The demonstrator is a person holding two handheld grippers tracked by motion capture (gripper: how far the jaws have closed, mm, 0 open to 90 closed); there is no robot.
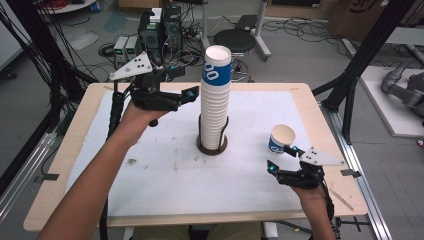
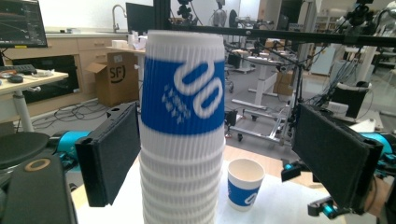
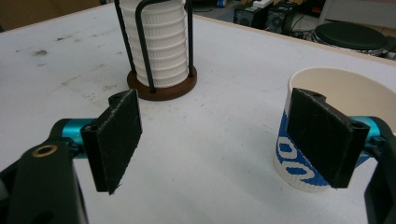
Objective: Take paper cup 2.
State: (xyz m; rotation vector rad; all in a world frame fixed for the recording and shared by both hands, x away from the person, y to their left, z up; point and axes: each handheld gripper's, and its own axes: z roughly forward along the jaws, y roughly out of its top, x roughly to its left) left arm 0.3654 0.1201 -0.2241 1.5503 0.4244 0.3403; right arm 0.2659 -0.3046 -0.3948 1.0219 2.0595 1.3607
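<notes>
A tall stack of white ribbed paper cups (image 1: pixel 216 95), the top one with a blue band, stands in a black wire holder on a round brown base (image 1: pixel 212 146) at the table's middle. My left gripper (image 1: pixel 182 82) is held open just left of the stack's upper part. In the left gripper view the stack (image 2: pixel 182 140) rises between the jaws, close to the left pad (image 2: pixel 109 156). A single blue-and-white cup (image 1: pixel 281 139) stands upright at the right. My right gripper (image 1: pixel 281 159) is open just in front of it; its right pad (image 3: pixel 324 137) overlaps the cup (image 3: pixel 296 165).
The white sheet (image 1: pixel 165 175) covers most of the wooden table (image 1: pixel 60 165). A black frame post (image 1: pixel 350 95) stands off the right edge. On the floor behind are a stool (image 1: pixel 235 40), boxes and cables.
</notes>
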